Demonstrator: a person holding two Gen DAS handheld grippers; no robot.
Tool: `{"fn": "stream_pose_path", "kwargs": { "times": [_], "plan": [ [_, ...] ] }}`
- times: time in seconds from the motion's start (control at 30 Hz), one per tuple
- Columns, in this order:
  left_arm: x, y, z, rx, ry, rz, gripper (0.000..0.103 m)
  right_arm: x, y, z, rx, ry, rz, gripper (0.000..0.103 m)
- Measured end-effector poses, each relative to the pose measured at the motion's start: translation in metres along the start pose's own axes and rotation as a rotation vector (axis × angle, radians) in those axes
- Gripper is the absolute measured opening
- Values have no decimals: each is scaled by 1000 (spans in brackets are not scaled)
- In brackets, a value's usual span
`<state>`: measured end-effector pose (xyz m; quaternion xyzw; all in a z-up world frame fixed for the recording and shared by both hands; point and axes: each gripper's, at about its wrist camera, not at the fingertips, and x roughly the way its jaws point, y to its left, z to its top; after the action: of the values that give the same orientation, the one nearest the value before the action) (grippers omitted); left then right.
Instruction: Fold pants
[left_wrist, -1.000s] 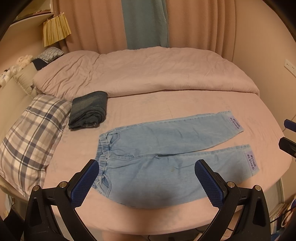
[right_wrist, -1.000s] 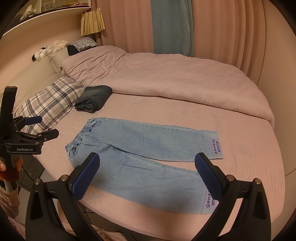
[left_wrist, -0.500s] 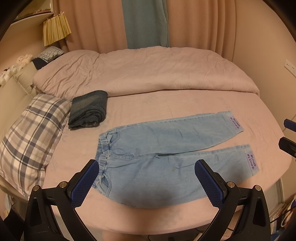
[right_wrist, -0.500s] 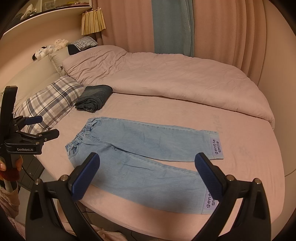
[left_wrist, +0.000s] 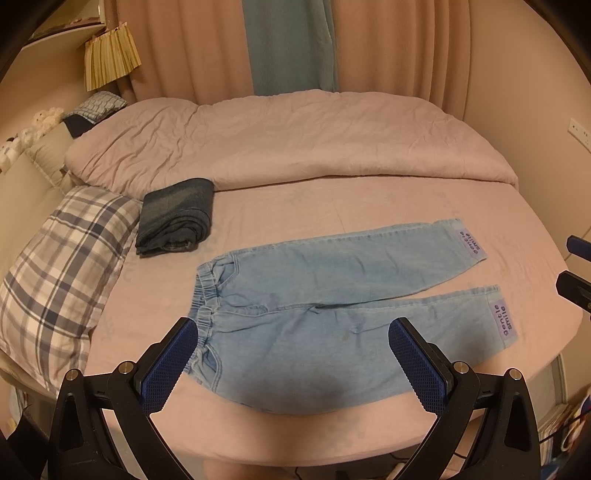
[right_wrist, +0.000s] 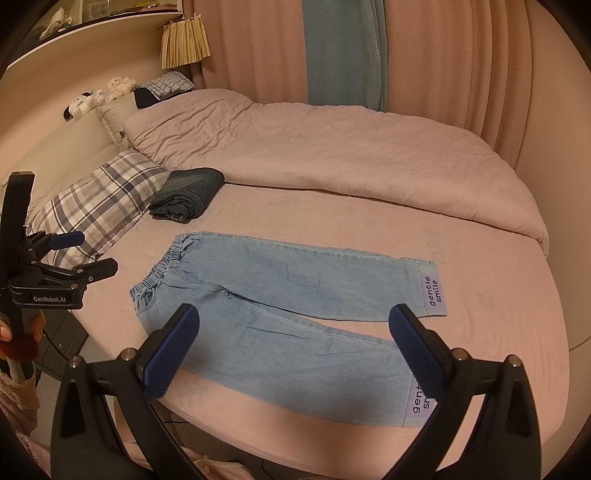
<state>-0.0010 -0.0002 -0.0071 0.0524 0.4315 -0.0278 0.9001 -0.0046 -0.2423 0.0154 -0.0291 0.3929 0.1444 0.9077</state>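
We are holding the left gripper (left_wrist: 291, 360) above the near edge of the pink-sheeted bed (left_wrist: 332, 206), its blue ribbed pads spread wide apart and gripping nothing. The light blue denim pants (left_wrist: 332, 306) are lying flat and unfolded on the sheet just past those pads, elastic waistband pointing toward 9 o'clock and both legs running toward 3 o'clock (each cuff is carrying a lilac patch reading "gentle smile"). We are keeping the right gripper (right_wrist: 293, 349) open just as wide over the nearer leg, not touching the fabric. At 11 o'clock from the waistband, a folded dark blue denim garment (left_wrist: 177, 218) is resting apart from the pants, beside a grey-and-white plaid pillow (left_wrist: 62, 266). A crumpled pink duvet (left_wrist: 288, 140) is lying across the far half of the bed at 12 o'clock.
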Motion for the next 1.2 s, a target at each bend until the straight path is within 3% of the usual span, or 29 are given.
{"fn": "stream_pose_path", "kwargs": {
  "times": [0.97, 1.2],
  "plan": [
    [6, 1, -1, -3, 8, -9, 103, 5, 0, -2, 2, 8, 3, 103],
    [21, 14, -2, -72, 16, -165, 103, 11, -5, -7, 6, 0, 16, 103]
  ]
}}
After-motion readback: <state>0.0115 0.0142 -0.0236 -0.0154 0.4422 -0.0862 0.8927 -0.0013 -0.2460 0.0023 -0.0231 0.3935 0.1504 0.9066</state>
